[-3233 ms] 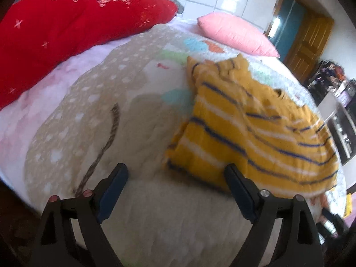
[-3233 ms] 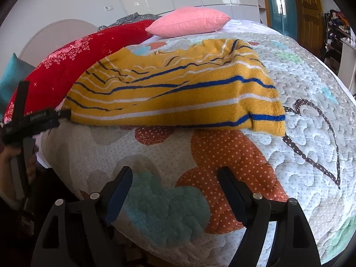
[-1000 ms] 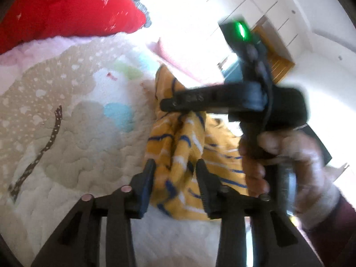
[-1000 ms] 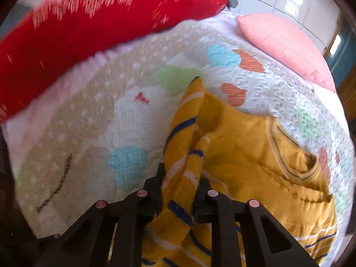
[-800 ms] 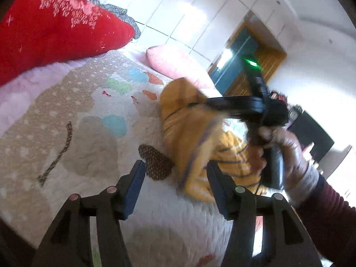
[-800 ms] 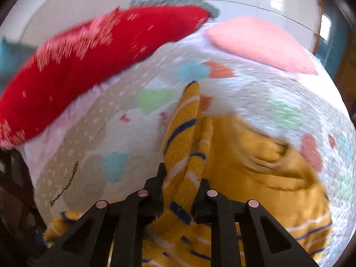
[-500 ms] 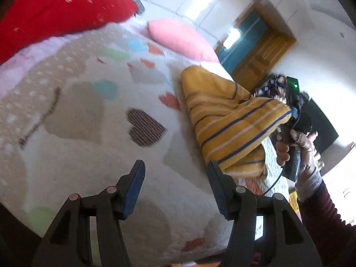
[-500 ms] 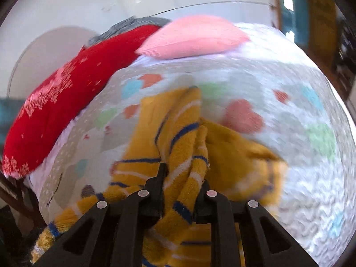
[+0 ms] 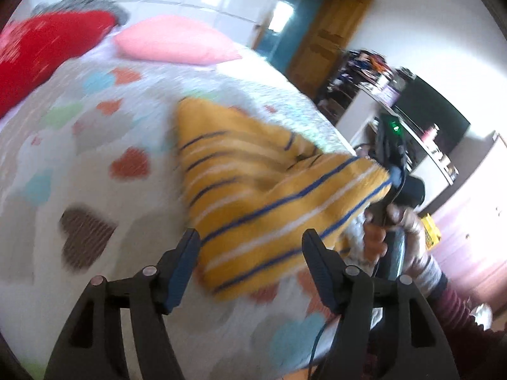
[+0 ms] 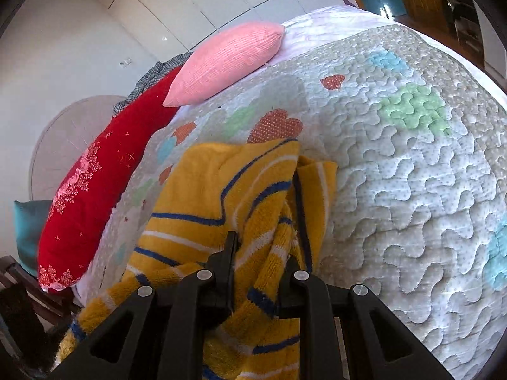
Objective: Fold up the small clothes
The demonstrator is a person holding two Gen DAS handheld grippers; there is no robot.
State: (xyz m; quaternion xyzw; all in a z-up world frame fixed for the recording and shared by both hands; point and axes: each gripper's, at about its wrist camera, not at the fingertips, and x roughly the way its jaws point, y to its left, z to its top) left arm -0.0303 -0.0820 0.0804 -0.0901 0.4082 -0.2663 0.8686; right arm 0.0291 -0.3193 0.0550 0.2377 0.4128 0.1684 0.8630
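Indoors, on a quilted heart-patterned bedspread (image 10: pixel 412 164): right gripper (image 10: pixel 259 253) clamped on yellow blue-striped knitted sweater (image 9: pixel 253 196); left gripper (image 9: pixel 250 253) spread apart, unladen; pink pillow (image 10: pixel 225 63) beyond.

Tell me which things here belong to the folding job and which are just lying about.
In the job: yellow striped sweater, right gripper clamped on it, open left gripper.

Lying about: pink pillow, red cushion, heart quilt underneath.

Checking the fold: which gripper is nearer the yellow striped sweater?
Right. The right gripper is clamped on the yellow striped sweater; the left gripper is open, holding nothing.
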